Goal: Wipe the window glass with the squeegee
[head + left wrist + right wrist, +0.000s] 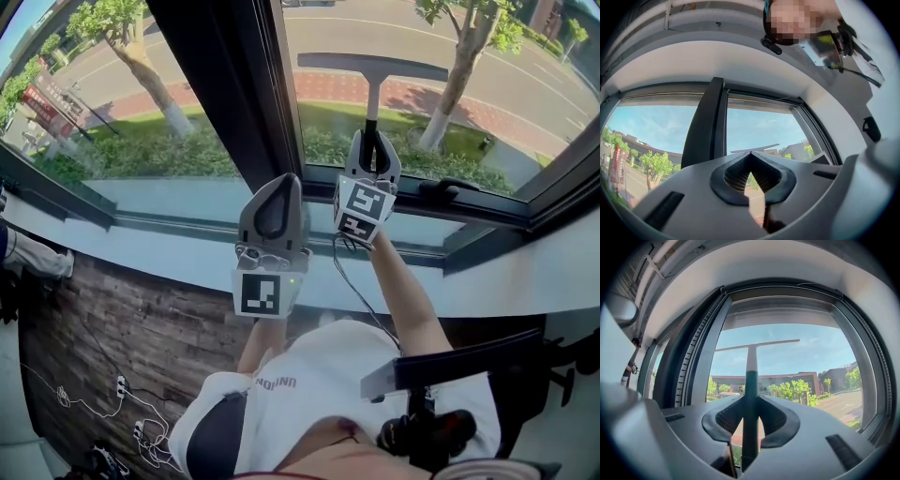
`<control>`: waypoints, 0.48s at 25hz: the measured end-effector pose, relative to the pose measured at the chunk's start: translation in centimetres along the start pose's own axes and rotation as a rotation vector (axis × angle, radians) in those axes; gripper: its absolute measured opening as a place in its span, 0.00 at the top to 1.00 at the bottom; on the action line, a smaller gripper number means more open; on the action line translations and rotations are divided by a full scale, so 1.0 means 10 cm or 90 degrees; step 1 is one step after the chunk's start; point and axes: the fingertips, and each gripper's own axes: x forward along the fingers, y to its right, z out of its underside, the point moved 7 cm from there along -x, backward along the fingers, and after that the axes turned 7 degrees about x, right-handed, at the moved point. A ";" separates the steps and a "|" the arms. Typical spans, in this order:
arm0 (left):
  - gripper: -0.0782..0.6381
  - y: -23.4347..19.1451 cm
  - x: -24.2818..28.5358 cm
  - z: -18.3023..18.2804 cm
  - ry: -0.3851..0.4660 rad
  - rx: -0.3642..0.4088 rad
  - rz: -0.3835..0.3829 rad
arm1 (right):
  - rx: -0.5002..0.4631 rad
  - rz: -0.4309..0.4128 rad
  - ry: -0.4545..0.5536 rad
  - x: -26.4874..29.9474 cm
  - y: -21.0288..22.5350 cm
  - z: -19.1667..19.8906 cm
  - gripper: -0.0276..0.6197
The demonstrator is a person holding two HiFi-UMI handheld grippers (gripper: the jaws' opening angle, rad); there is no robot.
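Count one squeegee (373, 84), two hand-held grippers and two panes of window glass, divided by one dark upright frame post (234, 84).

The squeegee stands in front of the right pane (525, 94). Its blade lies level and its handle runs straight down into your right hand-held gripper (372, 141). The right gripper view shows that hand-held gripper (750, 401) clamped on the dark lower part of the squeegee (751, 362) handle, one jaw on each side. No view shows whether the blade touches the glass.

Your left hand-held gripper (274, 192) carries nothing. In the left gripper view the jaw tips of this hand-held gripper (751, 159) meet, with only the outdoors visible through the hollow behind them.

Both of your arms reach forward over the pale window sill (525, 272). The right arm reaches farther, toward the right pane. The left hand-held gripper sits lower and just beside the right one, in front of the foot of the frame post, jaws pointing up at the left pane (94, 94).
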 end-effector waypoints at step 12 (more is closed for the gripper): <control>0.90 -0.01 -0.01 0.05 -0.008 -0.005 0.002 | 0.004 0.005 -0.059 -0.16 0.00 0.38 0.80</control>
